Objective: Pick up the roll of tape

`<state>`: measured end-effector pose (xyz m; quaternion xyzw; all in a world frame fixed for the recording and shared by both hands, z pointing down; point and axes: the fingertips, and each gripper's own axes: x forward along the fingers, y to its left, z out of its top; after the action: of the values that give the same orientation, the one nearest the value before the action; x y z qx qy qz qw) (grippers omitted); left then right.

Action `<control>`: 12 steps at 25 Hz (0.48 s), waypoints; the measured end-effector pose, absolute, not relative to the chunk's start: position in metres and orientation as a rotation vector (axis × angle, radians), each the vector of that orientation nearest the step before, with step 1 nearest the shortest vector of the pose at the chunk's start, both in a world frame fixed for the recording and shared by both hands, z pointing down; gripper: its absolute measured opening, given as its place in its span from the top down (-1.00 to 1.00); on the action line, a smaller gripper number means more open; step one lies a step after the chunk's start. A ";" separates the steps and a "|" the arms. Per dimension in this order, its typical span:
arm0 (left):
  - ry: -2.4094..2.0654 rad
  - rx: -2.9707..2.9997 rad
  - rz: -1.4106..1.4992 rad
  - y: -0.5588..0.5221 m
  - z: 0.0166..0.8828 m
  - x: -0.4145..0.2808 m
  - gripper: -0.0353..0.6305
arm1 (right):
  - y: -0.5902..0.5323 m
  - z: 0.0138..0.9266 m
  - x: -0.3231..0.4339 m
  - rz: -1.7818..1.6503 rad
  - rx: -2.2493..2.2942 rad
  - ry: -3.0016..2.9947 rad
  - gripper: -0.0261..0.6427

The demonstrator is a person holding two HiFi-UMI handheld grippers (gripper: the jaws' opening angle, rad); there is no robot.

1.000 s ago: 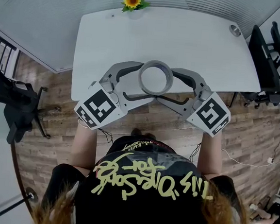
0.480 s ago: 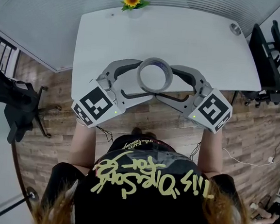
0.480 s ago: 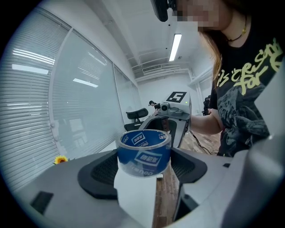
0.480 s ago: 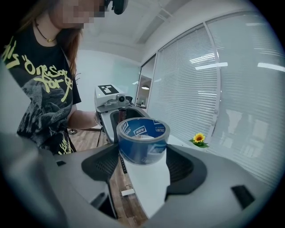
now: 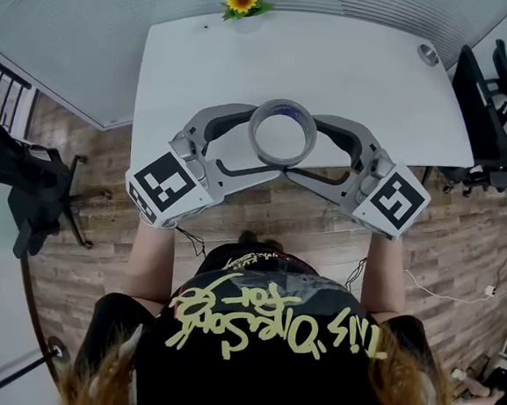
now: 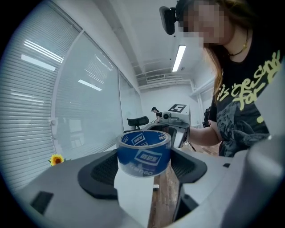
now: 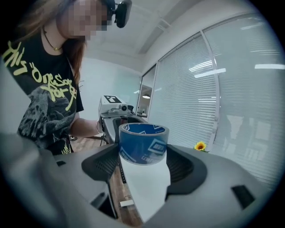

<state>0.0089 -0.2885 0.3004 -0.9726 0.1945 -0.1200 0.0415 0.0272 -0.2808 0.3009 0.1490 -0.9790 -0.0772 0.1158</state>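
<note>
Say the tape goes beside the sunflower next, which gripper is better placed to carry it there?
Left, by a little. Both the left gripper and right gripper clasp the roll of tape, but the sunflower stands at the far edge of the table, toward the left gripper's side.

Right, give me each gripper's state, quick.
Left gripper: closed on the blue roll of tape.
Right gripper: closed on the same blue roll of tape.

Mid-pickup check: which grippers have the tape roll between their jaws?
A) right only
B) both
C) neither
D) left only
B: the blue roll of tape stands between the jaws of the left gripper and of the right gripper, each in its own view.
</note>
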 end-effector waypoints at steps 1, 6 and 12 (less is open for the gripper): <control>0.590 -2.995 -0.331 -0.288 0.297 0.009 -0.21 | -0.280 0.298 0.028 -0.220 0.433 -2.899 -0.08; 0.576 -3.015 -0.273 -0.288 0.293 0.008 -0.20 | -0.284 0.297 0.030 -0.226 0.434 -2.910 -0.08; 0.576 -2.999 -0.307 -0.290 0.298 0.009 -0.20 | -0.285 0.306 0.032 -0.209 0.454 -2.841 -0.08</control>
<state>0.0088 -0.2897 0.2978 -0.9765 0.1875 -0.1001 0.0364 0.0325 -0.2853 0.3060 0.1561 -0.9767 -0.0720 0.1283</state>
